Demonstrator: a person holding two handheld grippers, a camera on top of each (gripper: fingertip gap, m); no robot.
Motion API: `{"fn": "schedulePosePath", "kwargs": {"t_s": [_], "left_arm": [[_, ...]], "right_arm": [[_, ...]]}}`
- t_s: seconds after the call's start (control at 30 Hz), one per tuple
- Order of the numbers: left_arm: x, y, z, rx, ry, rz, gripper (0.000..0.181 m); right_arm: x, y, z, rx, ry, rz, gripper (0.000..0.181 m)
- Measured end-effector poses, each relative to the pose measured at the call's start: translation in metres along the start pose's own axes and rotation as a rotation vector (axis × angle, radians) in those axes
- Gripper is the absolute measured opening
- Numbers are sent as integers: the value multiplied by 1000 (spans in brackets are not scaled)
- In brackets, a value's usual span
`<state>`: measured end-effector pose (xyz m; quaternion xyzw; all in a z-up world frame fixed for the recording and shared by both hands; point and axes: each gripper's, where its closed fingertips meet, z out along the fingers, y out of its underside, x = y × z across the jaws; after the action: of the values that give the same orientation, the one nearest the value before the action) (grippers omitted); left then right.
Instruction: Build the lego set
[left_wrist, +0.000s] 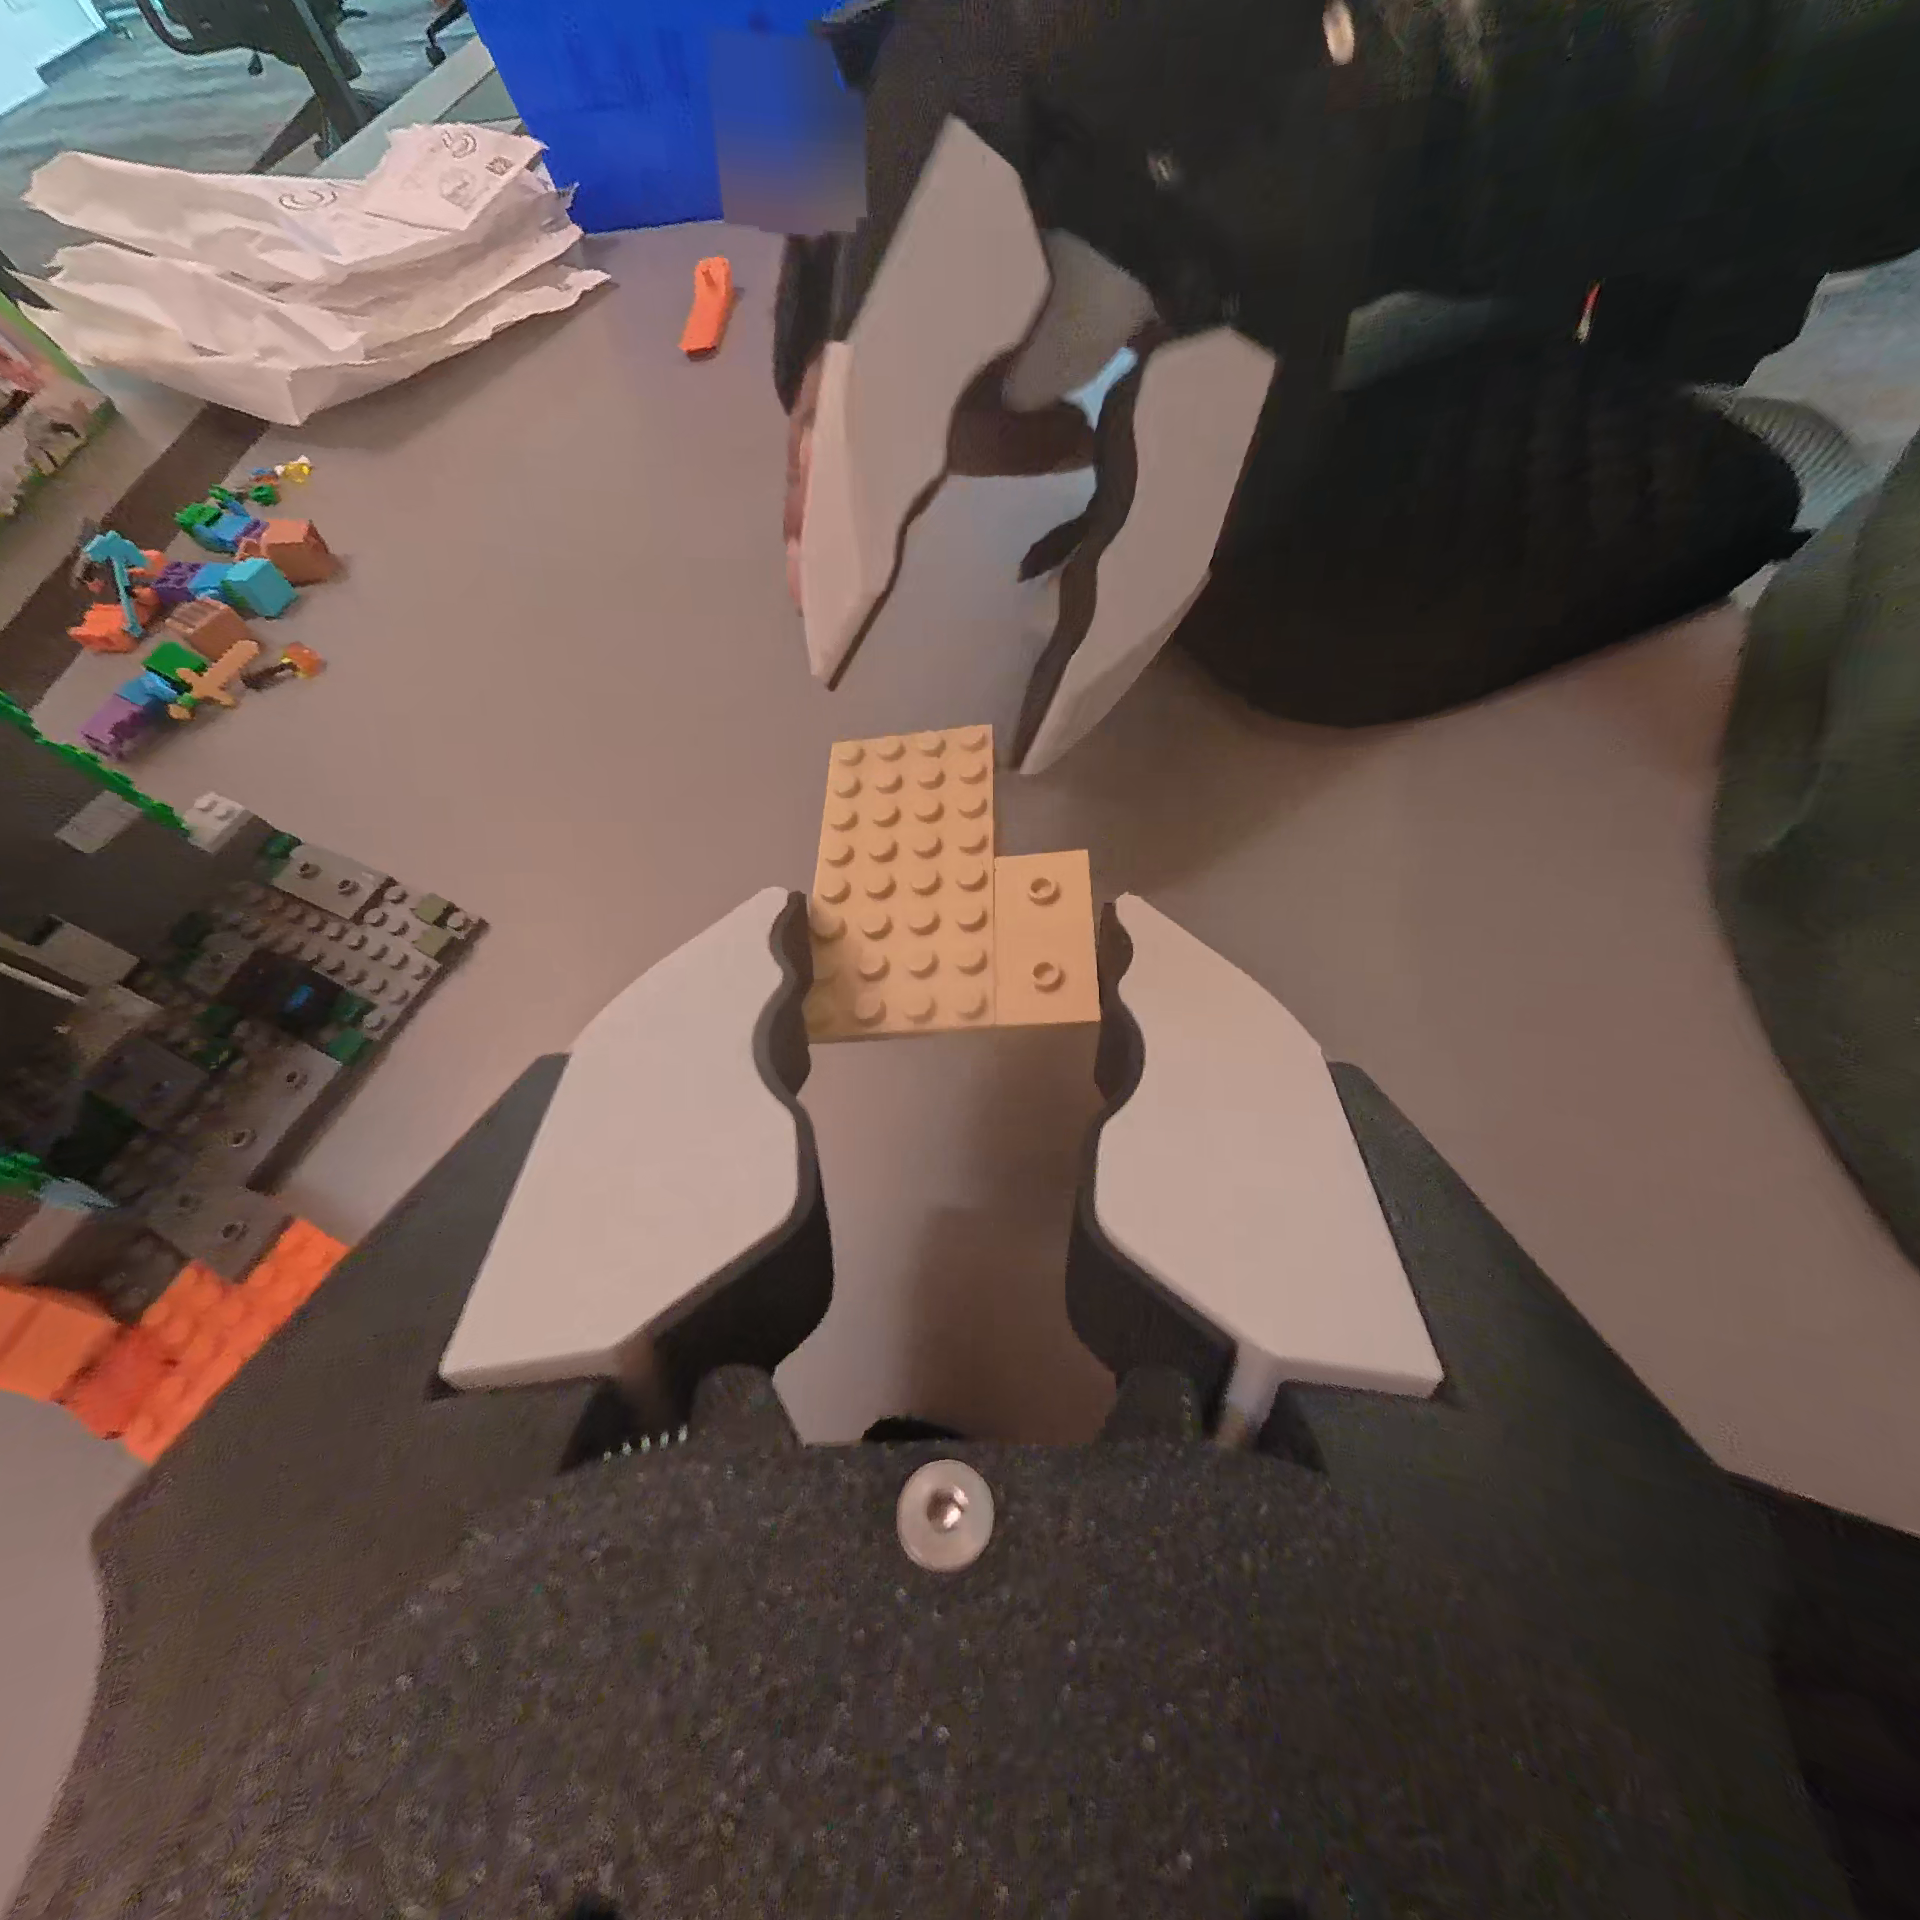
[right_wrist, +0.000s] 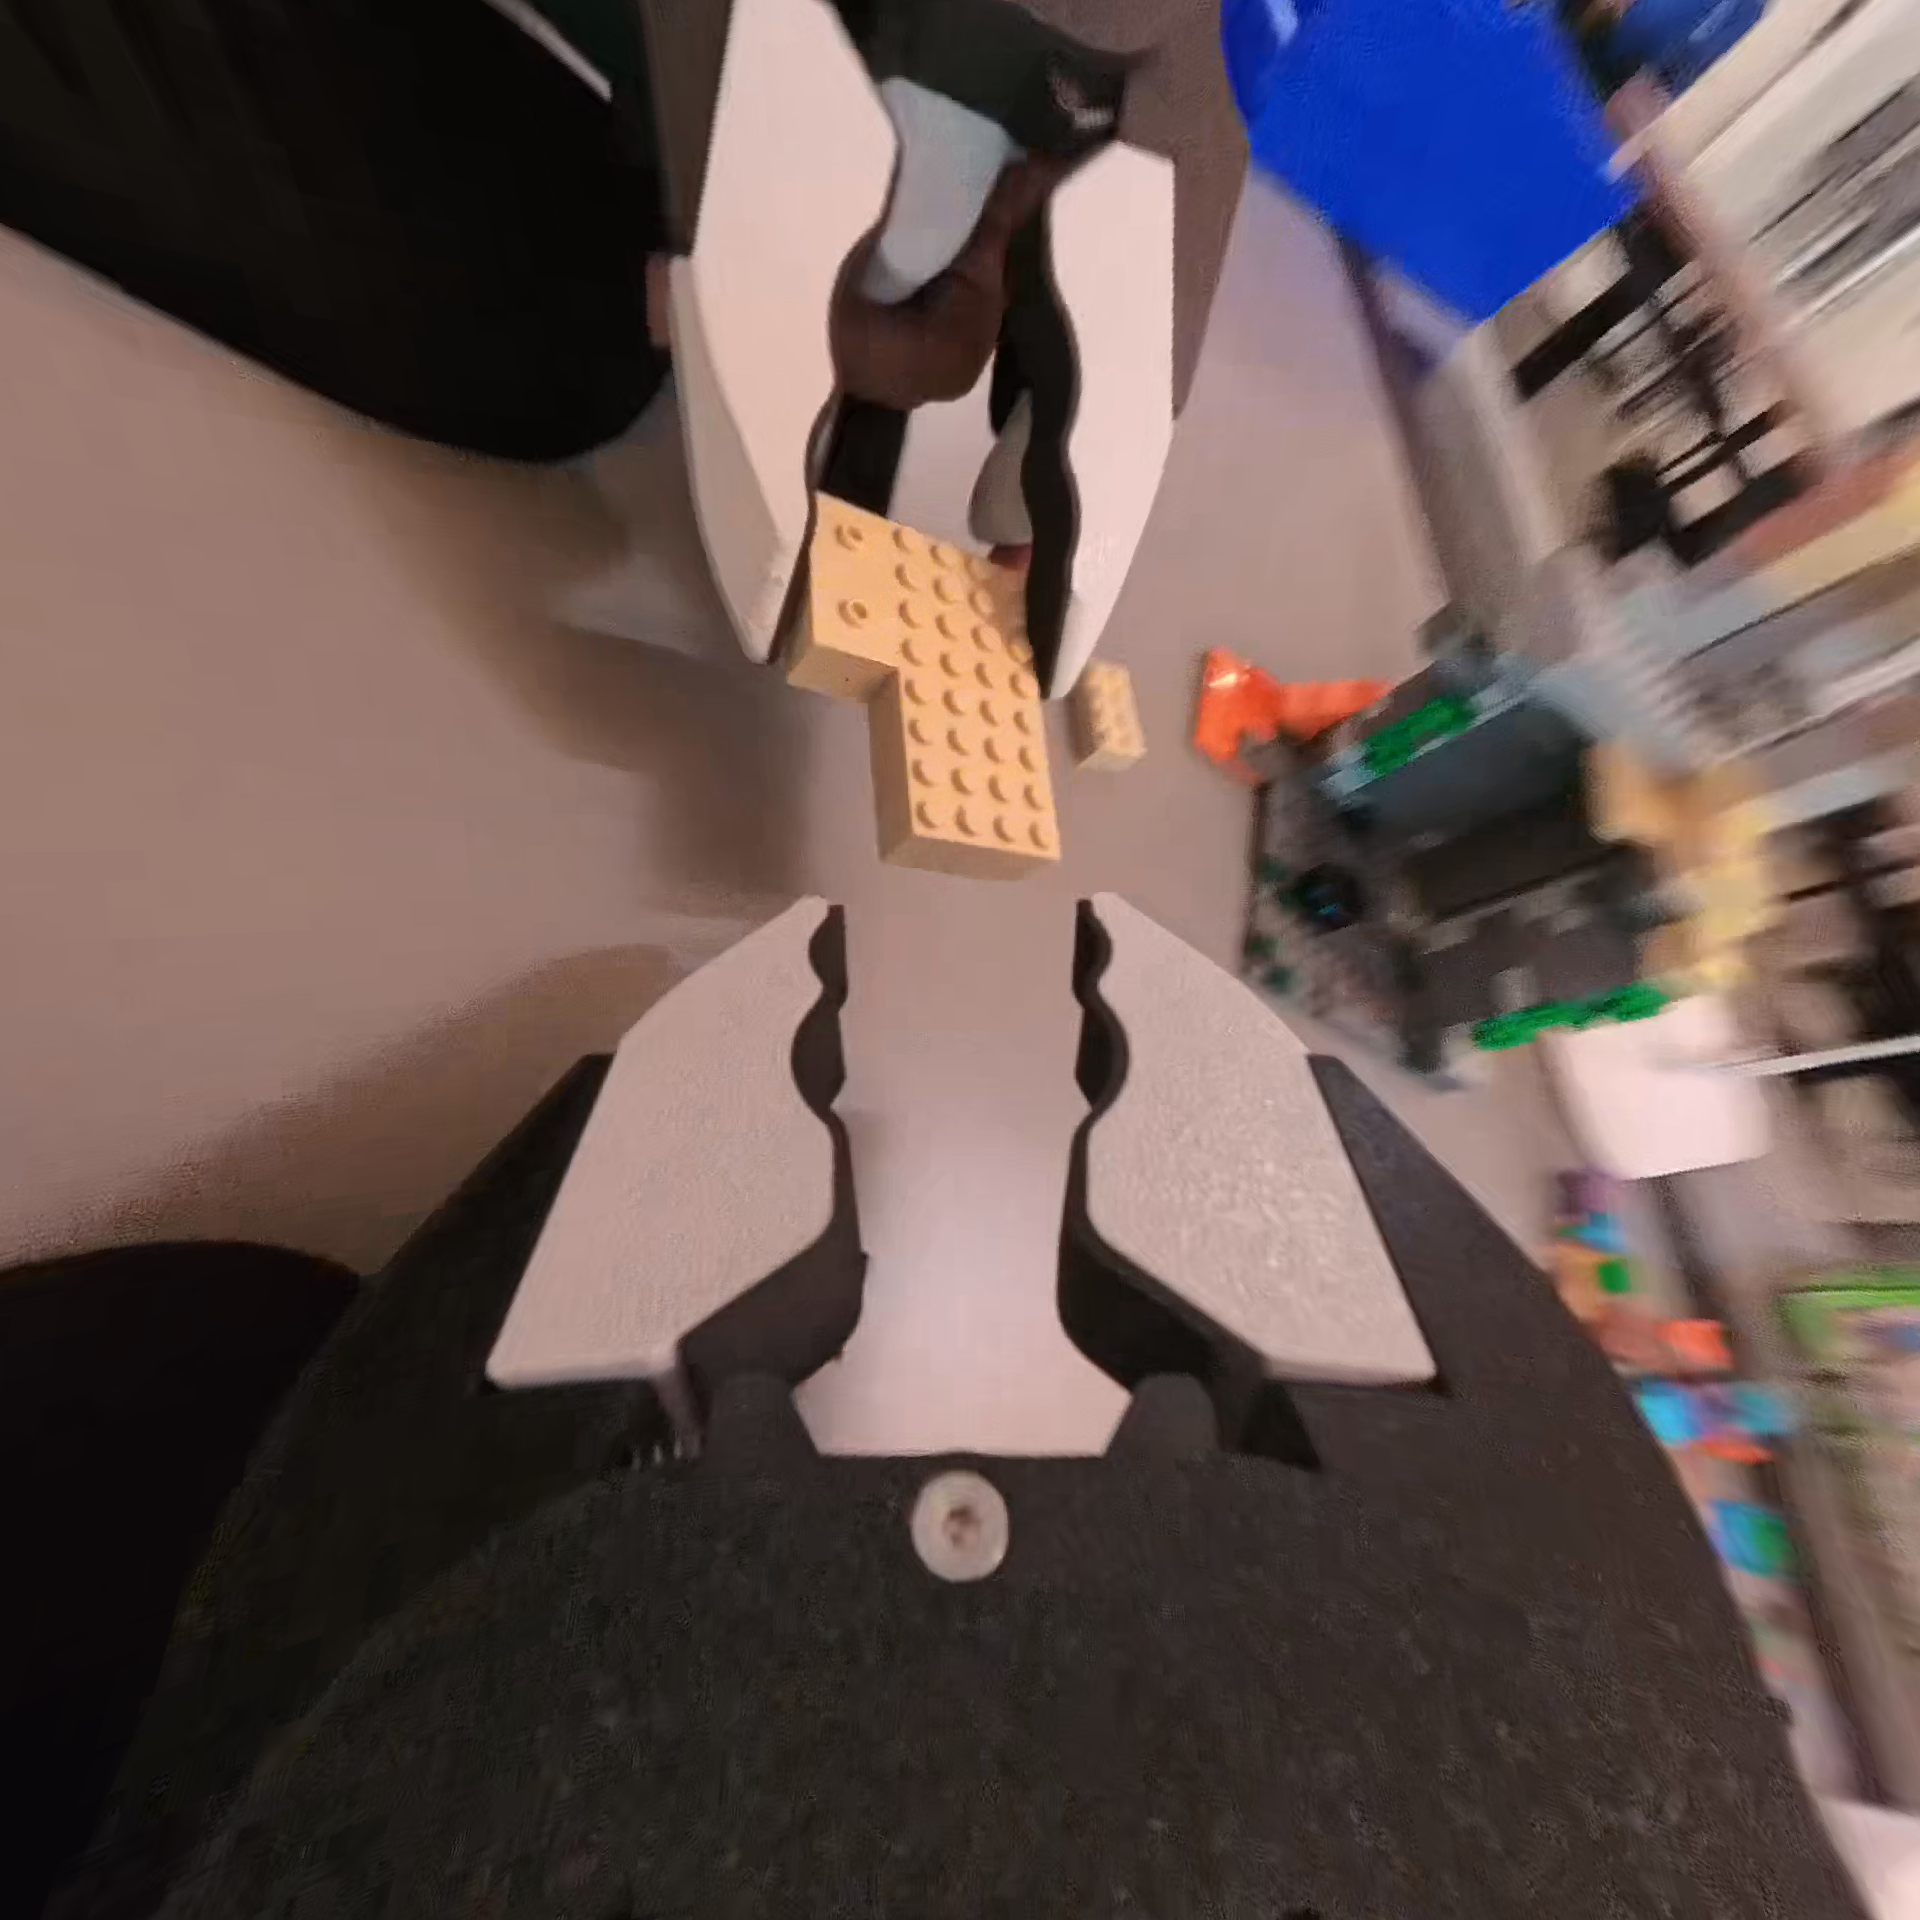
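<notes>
A tan studded plate (left_wrist: 904, 862) with a smoother tan piece (left_wrist: 1044, 935) joined to its side is held between my left gripper's (left_wrist: 951, 920) fingertips, above the grey table (left_wrist: 1351, 935). The right wrist view shows the same tan assembly (right_wrist: 966, 748) in the left gripper (right_wrist: 914, 665), lifted off the table. My right gripper (right_wrist: 956, 925) is open and empty, its tips just short of the plate's free end. It also shows in the left wrist view (left_wrist: 925, 717), pointing down at the plate's far end.
A partly built dark grey and green model (left_wrist: 260, 987) with orange bricks (left_wrist: 177, 1340) stands at the left. Minifigures and loose pieces (left_wrist: 197, 603), white paper bags (left_wrist: 291, 260) and a blue bin (left_wrist: 623, 104) lie beyond. A small tan brick (right_wrist: 1107, 717) lies beside the held plate. Tip to tip, the grippers are about 5 cm apart.
</notes>
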<state>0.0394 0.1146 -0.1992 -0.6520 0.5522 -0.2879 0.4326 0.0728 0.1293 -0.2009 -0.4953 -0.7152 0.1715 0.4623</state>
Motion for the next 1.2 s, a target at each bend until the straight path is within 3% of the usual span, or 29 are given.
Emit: {"fn": "schedulePosePath", "kwargs": {"t_s": [0.03,0.13,0.23,0.33,0.37,0.7,0.97,1.2], "left_arm": [[-2,2,2,-13,-6,27,52],[-5,11,11,-65,-11,97,52],[-3,14,19,-83,0,147,52],[0,16,24,-94,8,181,52],[2,16,24,-92,19,184,52],[-8,17,17,-49,-29,72,59],[-36,18,0,-19,-185,18,49],[-69,29,-25,-56,-321,-13,49]], "right_arm": [[-3,3,-1,-8,-70,91,44],[-7,7,4,-31,-194,262,53],[-9,11,15,-57,-232,297,55],[-16,11,21,-53,-292,310,43],[-15,13,22,-55,-286,305,35],[-12,25,13,-169,-264,337,34],[-9,32,14,-214,-212,325,36],[4,29,4,-144,-173,353,42]]}}
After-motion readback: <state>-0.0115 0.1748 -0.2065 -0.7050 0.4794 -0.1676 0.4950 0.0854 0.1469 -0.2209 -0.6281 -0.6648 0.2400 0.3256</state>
